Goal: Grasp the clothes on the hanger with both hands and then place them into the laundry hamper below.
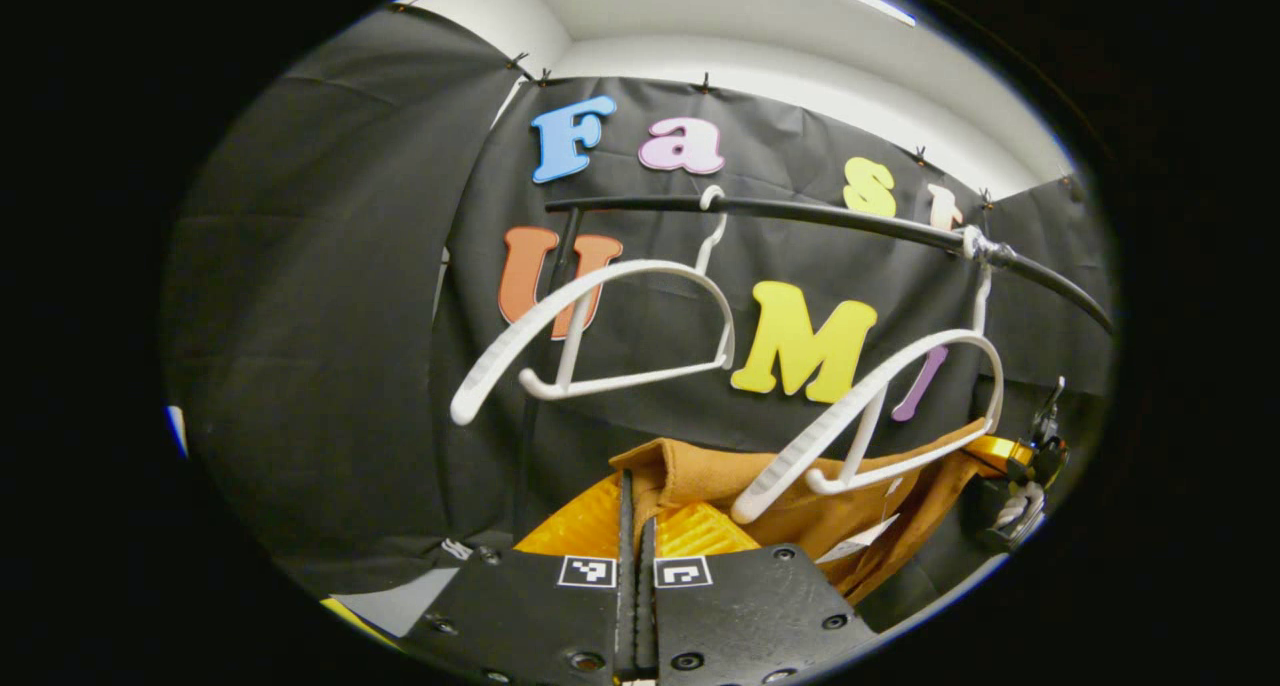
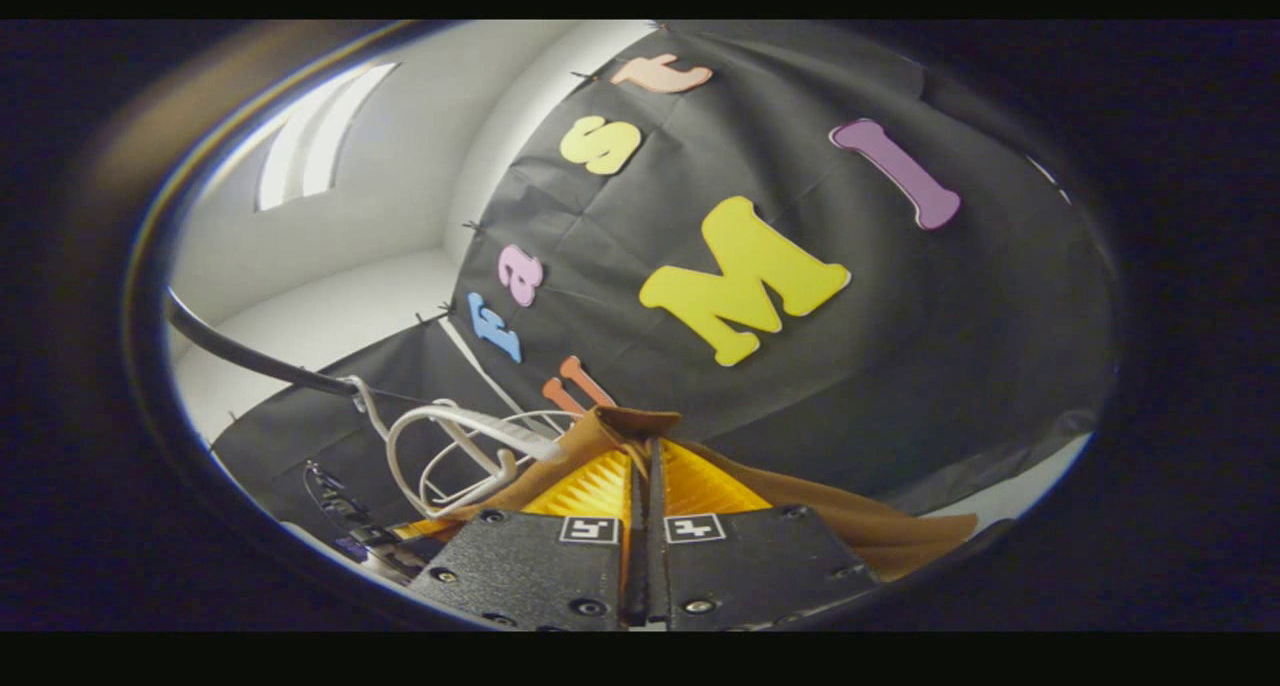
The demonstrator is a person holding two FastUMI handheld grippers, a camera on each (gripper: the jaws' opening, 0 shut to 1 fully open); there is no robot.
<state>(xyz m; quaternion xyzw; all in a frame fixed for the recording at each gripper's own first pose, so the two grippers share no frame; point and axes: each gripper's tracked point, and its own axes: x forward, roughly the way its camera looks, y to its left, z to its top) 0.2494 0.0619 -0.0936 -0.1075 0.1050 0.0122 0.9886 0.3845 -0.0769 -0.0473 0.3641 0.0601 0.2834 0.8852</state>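
A brown garment (image 1: 700, 481) stretches between my two grippers, just below the right-hand white hanger (image 1: 870, 416). My left gripper (image 1: 635, 491) is shut on one bunched end of it at the bottom of the left gripper view. The right gripper (image 1: 1005, 456) holds the far end at the right edge. In the right gripper view, my right gripper (image 2: 645, 456) is shut on a fold of the brown garment (image 2: 860, 526), which trails off to the right. I cannot tell whether the cloth still rests on the hanger.
A black rail (image 1: 840, 216) crosses the top, with a second, bare white hanger (image 1: 600, 326) hanging at its left. The same rail (image 2: 250, 356) and white hangers (image 2: 450, 446) sit at the left of the right gripper view. Black cloth walls stand close behind.
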